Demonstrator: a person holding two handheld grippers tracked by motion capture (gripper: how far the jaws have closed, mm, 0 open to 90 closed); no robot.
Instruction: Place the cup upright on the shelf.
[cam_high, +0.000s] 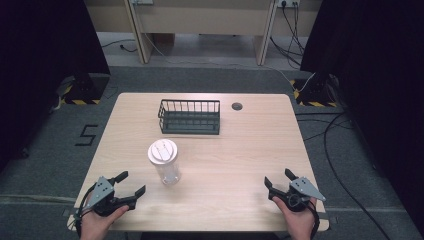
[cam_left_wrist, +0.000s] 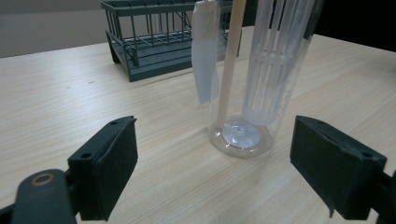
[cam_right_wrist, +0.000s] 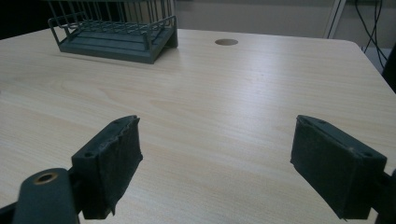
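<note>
A clear plastic tumbler (cam_high: 165, 163) with a white lid stands upright left of the table's middle; through its wall (cam_left_wrist: 243, 84) I see a white ribbed insert and a pale stick inside. Behind it sits a dark green wire basket (cam_high: 189, 116), seen also in the left gripper view as the basket (cam_left_wrist: 149, 46) and in the right gripper view as the basket (cam_right_wrist: 112, 32). My left gripper (cam_high: 131, 183) rests at the front left, open, its jaws facing the tumbler just short of it (cam_left_wrist: 212, 172). My right gripper (cam_high: 279, 180) is open at the front right over bare wood (cam_right_wrist: 217, 172).
A round cable hole (cam_high: 237, 106) lies in the tabletop right of the basket. The table's right edge (cam_right_wrist: 369, 60) is close to my right gripper. Cables (cam_high: 345, 135) run across the floor on the right.
</note>
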